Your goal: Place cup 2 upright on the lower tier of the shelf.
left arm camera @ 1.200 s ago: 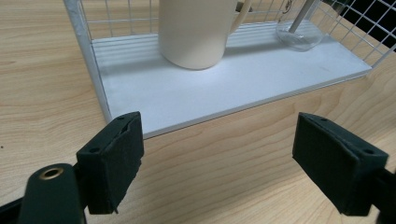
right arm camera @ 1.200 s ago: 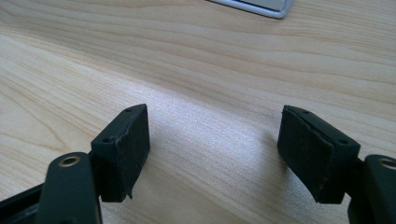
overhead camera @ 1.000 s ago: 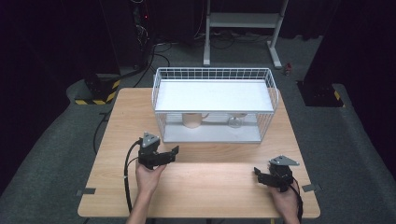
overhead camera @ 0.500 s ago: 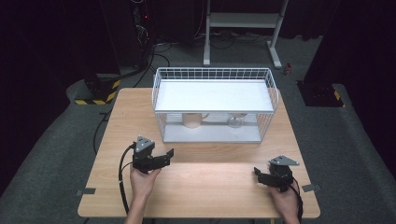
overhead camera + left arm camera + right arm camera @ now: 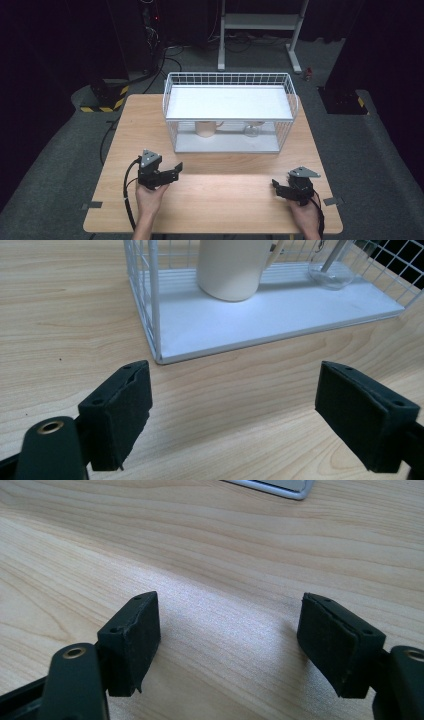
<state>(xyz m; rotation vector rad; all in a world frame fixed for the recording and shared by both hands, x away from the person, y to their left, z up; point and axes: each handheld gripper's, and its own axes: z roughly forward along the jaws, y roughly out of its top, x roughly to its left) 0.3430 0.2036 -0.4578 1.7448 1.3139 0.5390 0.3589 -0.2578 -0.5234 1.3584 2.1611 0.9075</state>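
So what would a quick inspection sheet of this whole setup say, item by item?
Surface: wooden table, bare in front of the rack.
Job's things: white wire rack at the table's far side; a cream mug and a clear glass stand on its lower shelf.
Clutter: nothing seen on the table.
Grippers: left gripper open, holding nothing, facing the rack's near corner; right gripper open, holding nothing, over bare wood.
Cables: a black cable loops from the left gripper; more cables lie on the floor behind the table.
Surroundings: grey carpet, a white stand, a yellow-black striped block, dark background.
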